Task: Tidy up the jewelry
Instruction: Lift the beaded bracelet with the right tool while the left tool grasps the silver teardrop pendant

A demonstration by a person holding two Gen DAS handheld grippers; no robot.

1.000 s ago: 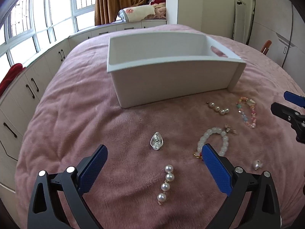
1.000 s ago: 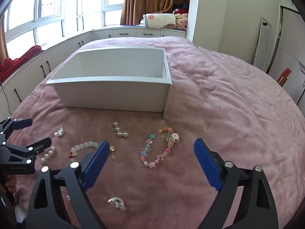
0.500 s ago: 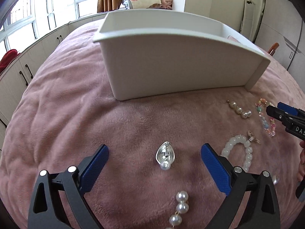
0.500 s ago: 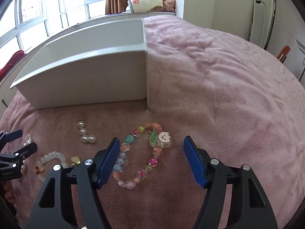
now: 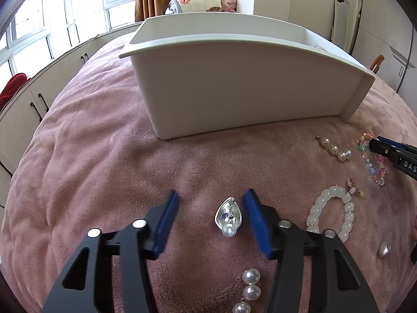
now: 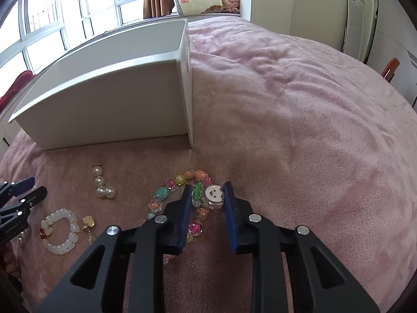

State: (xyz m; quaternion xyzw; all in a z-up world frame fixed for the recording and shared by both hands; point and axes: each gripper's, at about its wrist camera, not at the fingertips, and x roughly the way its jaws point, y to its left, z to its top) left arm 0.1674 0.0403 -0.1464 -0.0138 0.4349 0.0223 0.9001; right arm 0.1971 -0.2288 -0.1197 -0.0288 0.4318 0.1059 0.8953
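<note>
The left gripper [image 5: 211,203] is closing around a silver earring [image 5: 228,216], not touching it yet. The right gripper [image 6: 207,195] is closing around the colorful bracelet [image 6: 182,182], not squeezing it yet.

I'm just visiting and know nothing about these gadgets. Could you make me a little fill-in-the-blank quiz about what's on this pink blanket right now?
1. The left gripper is closing around a silver ____ tipped with a pearl.
2. The right gripper is closing on the ____ bead bracelet.
3. The white bin stands on a ____ blanket.
4. The white bead bracelet lies ____ the bin.

Missing words: pendant; colourful; pink; outside
</note>
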